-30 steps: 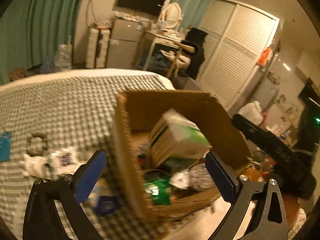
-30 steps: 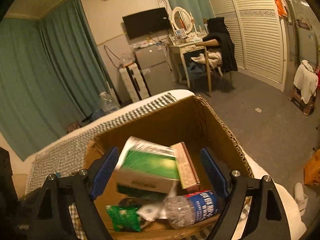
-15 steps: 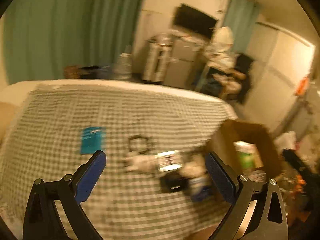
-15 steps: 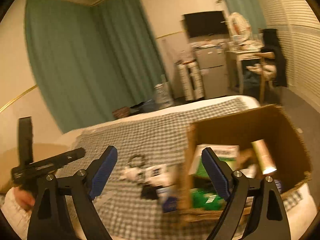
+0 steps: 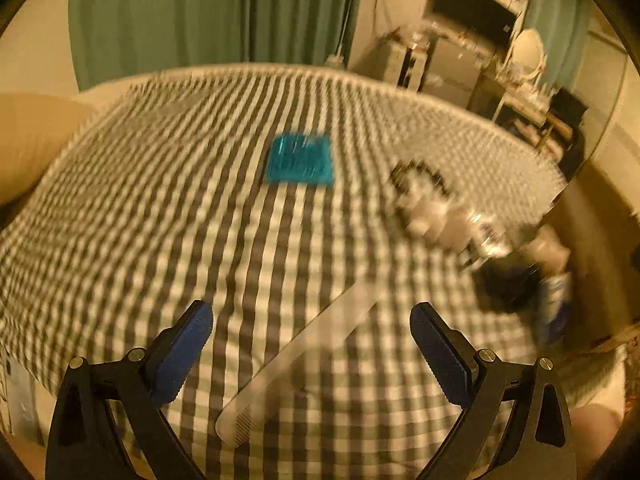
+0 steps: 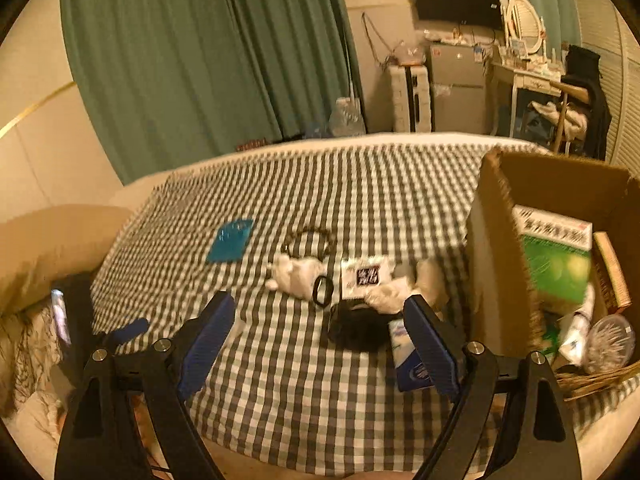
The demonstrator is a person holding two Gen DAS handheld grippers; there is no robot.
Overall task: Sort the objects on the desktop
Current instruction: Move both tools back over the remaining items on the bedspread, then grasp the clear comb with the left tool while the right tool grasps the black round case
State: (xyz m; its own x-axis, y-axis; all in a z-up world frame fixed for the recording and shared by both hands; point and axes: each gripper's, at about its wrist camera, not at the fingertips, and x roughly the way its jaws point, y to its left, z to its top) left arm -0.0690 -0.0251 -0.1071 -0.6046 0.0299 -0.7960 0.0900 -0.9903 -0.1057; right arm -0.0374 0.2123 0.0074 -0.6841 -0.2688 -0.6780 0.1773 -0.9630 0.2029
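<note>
A checked cloth [image 5: 160,216] covers the table. On it lie a blue packet [image 5: 299,159] [image 6: 231,240], a dark bead bracelet [image 5: 420,176] [image 6: 308,240], white crumpled pieces [image 6: 296,274], a black ring [image 6: 322,290], a printed card [image 6: 366,276], a black lump [image 6: 360,326] and a blue-white pack [image 6: 408,360]. A clear flat strip [image 5: 296,360] lies below my left gripper [image 5: 312,344], which is open and empty. My right gripper [image 6: 320,336] is also open and empty, hanging above the cloth just before the black lump. The left wrist view is blurred.
A cardboard box [image 6: 500,260] stands at the table's right end, holding a green carton [image 6: 556,264] and other items. A wicker basket [image 6: 592,380] shows beside it. A cushion [image 6: 52,240] lies at the left. Green curtains [image 6: 200,60] and furniture stand behind.
Both views have swung left, from the cardboard box to the loose things on the checked cloth, and have dropped closer to it. Both grippers stay open and empty.
</note>
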